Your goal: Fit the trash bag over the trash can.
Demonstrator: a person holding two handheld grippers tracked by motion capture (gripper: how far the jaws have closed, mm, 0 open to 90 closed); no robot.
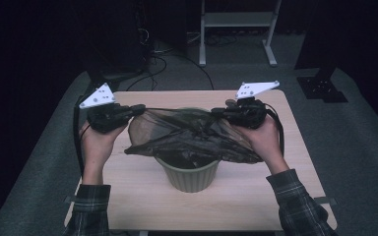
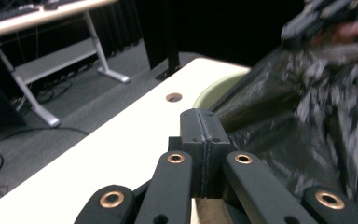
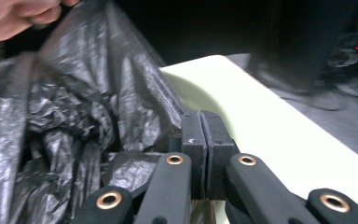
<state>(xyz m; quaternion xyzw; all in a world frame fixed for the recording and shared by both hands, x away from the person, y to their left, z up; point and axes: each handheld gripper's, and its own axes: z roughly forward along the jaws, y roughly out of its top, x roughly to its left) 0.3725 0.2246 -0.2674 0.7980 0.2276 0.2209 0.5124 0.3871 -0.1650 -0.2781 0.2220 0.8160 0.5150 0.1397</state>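
Both the left gripper point(image 1: 139, 108) and right gripper point(image 1: 217, 112) are clamped on the black bin liner point(image 1: 189, 135), stretched wide above the green bin point(image 1: 192, 176) at mid-tabletop. The opening is spread; it seems yet to be pulled down over the rim.

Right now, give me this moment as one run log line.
left gripper: shut on black bag | right gripper: shut on black bag | bag: stretched over green bin | bin: upright on table

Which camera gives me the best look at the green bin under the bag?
The high view: the green bin stands whole below the black bag, its ribbed wall and base clear. The left gripper view catches just a sliver of rim; the right gripper view shows a pale curve of rim beside the bag.
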